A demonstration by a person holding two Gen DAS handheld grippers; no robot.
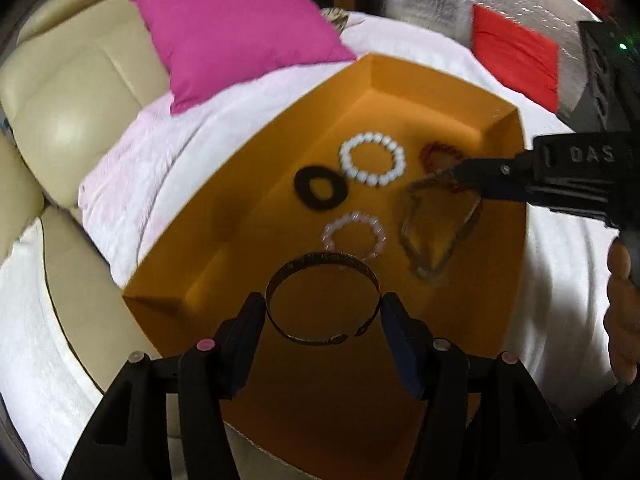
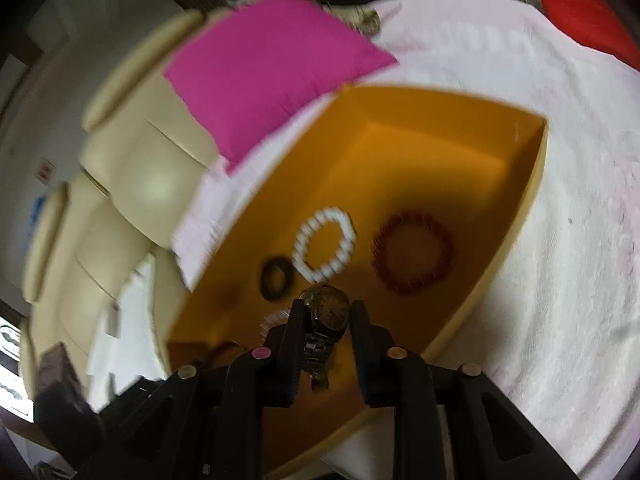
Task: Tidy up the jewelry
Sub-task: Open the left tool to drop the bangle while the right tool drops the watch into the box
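Note:
An orange box (image 1: 248,184) lies on a white cloth and holds jewelry. My left gripper (image 1: 323,312) is shut on a dark metal bangle (image 1: 322,300), held just above the box floor. My right gripper (image 2: 328,316) is shut on a wristwatch (image 2: 326,312), whose band (image 1: 436,224) hangs into the box in the left wrist view. On the floor lie a white bead bracelet (image 1: 372,159), a black ring (image 1: 318,187), a pale pink bead bracelet (image 1: 354,234) and a red bead bracelet (image 2: 414,256).
A magenta pillow (image 1: 236,28) leans on a beige sofa (image 1: 76,92) behind the box. A red cushion (image 1: 516,56) lies at the far right. The white cloth (image 2: 560,240) spreads around the box.

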